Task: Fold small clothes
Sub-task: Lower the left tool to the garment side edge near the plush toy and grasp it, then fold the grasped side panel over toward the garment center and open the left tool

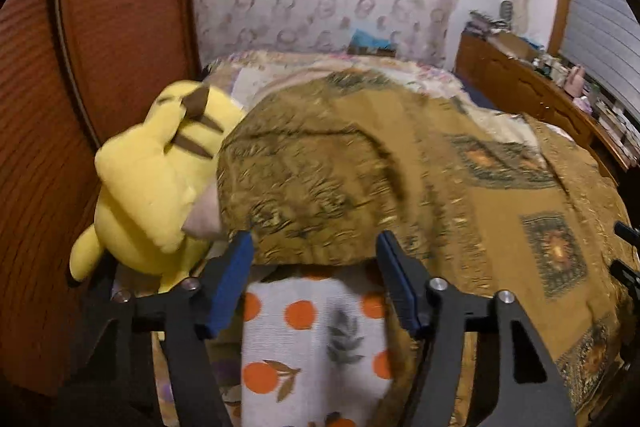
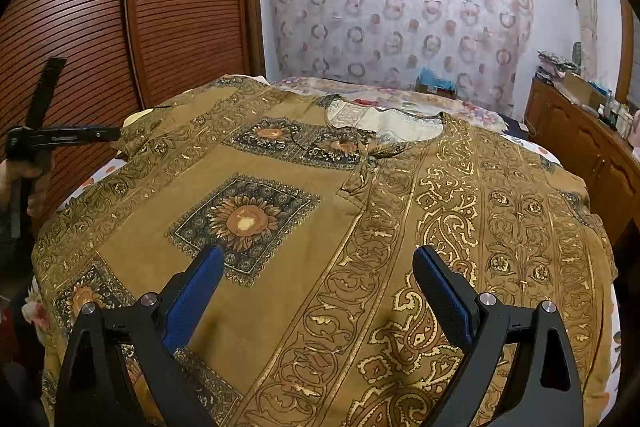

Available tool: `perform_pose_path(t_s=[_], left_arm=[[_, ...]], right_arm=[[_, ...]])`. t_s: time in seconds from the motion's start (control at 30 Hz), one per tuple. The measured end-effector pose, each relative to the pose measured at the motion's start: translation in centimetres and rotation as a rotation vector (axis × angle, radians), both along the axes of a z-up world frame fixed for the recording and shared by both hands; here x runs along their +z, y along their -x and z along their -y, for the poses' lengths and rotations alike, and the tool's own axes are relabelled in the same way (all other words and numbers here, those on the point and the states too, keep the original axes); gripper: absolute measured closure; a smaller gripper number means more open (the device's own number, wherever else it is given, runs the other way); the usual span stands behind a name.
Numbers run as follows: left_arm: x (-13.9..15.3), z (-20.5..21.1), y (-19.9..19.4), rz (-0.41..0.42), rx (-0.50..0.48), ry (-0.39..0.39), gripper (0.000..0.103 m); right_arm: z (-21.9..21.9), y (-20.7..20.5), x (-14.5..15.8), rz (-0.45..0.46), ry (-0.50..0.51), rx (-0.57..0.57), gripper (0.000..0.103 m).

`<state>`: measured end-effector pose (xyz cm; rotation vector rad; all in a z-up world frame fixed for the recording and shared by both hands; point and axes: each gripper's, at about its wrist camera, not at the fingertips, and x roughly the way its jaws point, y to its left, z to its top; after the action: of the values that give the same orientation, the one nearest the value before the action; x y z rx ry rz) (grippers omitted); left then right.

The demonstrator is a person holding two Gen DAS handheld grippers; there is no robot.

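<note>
Two claws are in play, both empty. At far left, a yellow plush toy [image 1: 156,187] lies beside my left gripper [image 1: 316,247], jaws partly open around the left sleeve edge of the ochre sunflower-print tunic [image 2: 320,227], pads not yet pressing. My right gripper [image 2: 318,259] hovers wide open over the tunic's front. Judged step: first sleeve fold; next, pinch and carry inward. Surface: bed with orange-dotted sheet [image 1: 312,347]; slatted wardrobe [image 2: 120,27], curtain [image 2: 400,7], cluttered sideboard [image 2: 580,139].

1. To your left stands a slatted reddish-brown wardrobe door [image 2: 80,27].
2. Ahead of you, a pale curtain [image 2: 400,11] with ring patterns covers the far wall.
3. On your right, a cluttered wooden cabinet [image 2: 580,147] lines the white wall [image 2: 600,27].
</note>
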<state>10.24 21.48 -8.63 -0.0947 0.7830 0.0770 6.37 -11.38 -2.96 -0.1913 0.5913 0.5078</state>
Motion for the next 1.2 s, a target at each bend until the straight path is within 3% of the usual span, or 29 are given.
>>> perform_pose_path(t_s=[0.23, 0.43, 0.53, 0.57, 0.67, 0.73, 1.03, 1.2], left_arm=[[-1.9, -1.5, -1.2, -0.106, 0.024, 0.024, 0.04], [-2.2, -1.9, -1.5, -0.119, 0.02, 0.047, 0.041], [-1.9, -2.2, -1.6, -0.11, 0.013, 0.056, 0.065], [-1.9, -2.3, -1.5, -0.107, 0.017, 0.053, 0.078], [-1.4, -2.5, -1.4, -0.093, 0.013, 0.041, 0.091], [-0.7, -2.3, -1.1, -0.067, 0.012, 0.005, 0.093], [4.4, 0.6, -0.7, 0.069, -0.058, -0.024, 0.096], [8.0, 5.5, -1.7, 0.128, -0.163, -0.05, 0.096]], right_arm=[[0.0, -1.2, -0.7, -0.005, -0.022, -0.002, 0.007], [0.0, -1.1, -0.8, -0.005, -0.025, -0.003, 0.007], [0.0, -1.1, -0.8, -0.005, -0.027, -0.003, 0.007], [0.0, -1.1, -0.8, -0.005, -0.029, -0.003, 0.007], [0.1, -1.1, -0.9, -0.005, -0.033, -0.003, 0.007], [0.2, -1.1, -0.9, -0.005, -0.034, -0.003, 0.007], [0.3, -1.1, -1.0, -0.007, -0.032, -0.001, 0.007], [0.3, -1.0, -1.0, -0.01, -0.034, -0.001, 0.007]])
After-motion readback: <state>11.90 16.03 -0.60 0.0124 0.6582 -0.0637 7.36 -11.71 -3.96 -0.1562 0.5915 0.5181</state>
